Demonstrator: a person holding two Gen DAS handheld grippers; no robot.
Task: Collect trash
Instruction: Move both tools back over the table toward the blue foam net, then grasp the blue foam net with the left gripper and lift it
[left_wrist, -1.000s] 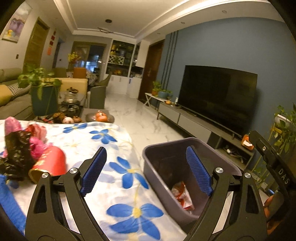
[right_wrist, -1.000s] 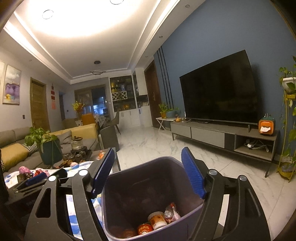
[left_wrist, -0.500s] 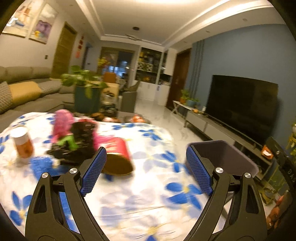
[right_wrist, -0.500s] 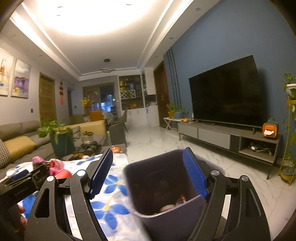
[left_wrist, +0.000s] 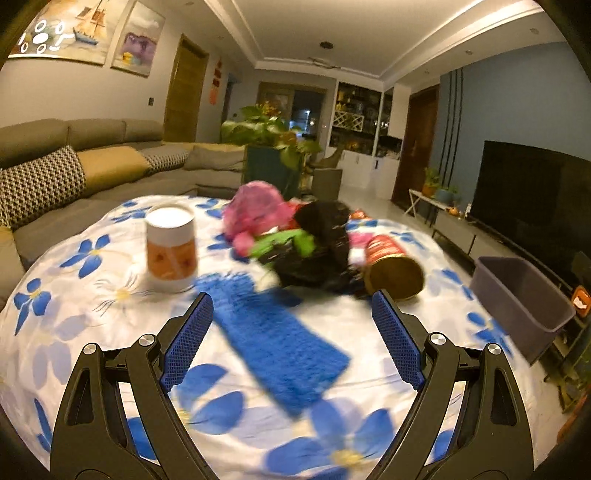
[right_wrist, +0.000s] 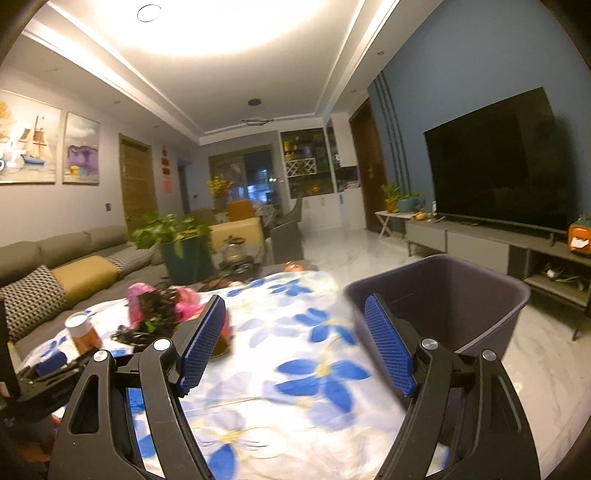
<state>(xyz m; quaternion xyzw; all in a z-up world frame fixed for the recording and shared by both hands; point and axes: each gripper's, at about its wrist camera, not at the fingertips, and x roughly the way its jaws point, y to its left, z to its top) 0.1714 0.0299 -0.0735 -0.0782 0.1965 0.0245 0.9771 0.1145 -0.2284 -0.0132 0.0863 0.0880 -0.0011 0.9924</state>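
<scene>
Both my tools gape wide, empty: left tool (left_wrist: 291, 332) over blue cloth (left_wrist: 277, 339), red can (left_wrist: 391, 267) ahead-right, its label too blurred to read; right tool (right_wrist: 295, 347) beside grey bin (right_wrist: 461, 299).

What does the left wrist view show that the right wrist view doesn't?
Only the left wrist view shows the fuzzy blue cloth strip laid out whole, the lying red can's gold open end, and the open left claw.

Only the right wrist view shows the grey bin's inner wall and the open right claw.

Both share the flowered tablecloth, the upright white-lidded orange can and the pink-and-black bag pile.
</scene>
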